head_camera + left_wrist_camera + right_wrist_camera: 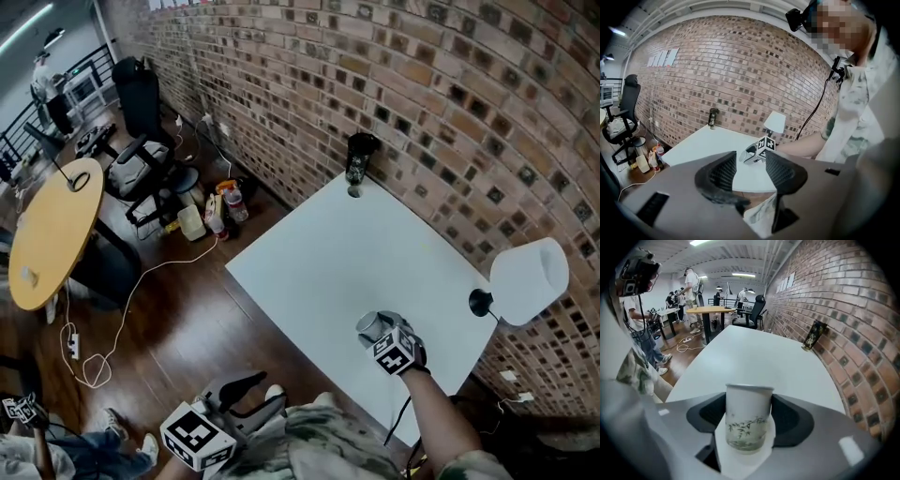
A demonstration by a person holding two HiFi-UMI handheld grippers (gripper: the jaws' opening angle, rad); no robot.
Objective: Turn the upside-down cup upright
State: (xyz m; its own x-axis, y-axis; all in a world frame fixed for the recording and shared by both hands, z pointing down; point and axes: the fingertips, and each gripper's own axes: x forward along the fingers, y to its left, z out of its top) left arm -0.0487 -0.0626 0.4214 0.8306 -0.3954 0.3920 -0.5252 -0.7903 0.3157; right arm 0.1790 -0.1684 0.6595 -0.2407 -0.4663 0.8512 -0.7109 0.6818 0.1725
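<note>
While the right tongs (749,417) clamp the white cup (749,420) (bamboo sprigs painted on it), the left tongs (750,164) gape empty, short of the bench (701,143) ahead.

I'm in an open-plan office, loft style. A bare brick wall (441,84) runs right along my white desk (375,244), with a dark wood floor (206,328) below. Over there is a black office chair (141,94), then a second chair (141,169) beside a round wooden-topped desk (52,234), and a white cable (125,314) trails across the boards. Down the far end, people (691,282) are standing about under strip lights (740,274) and an exposed ceiling, and there's a metal railing (28,131) too. A white lamp (528,279) sits at my desk's edge.
</note>
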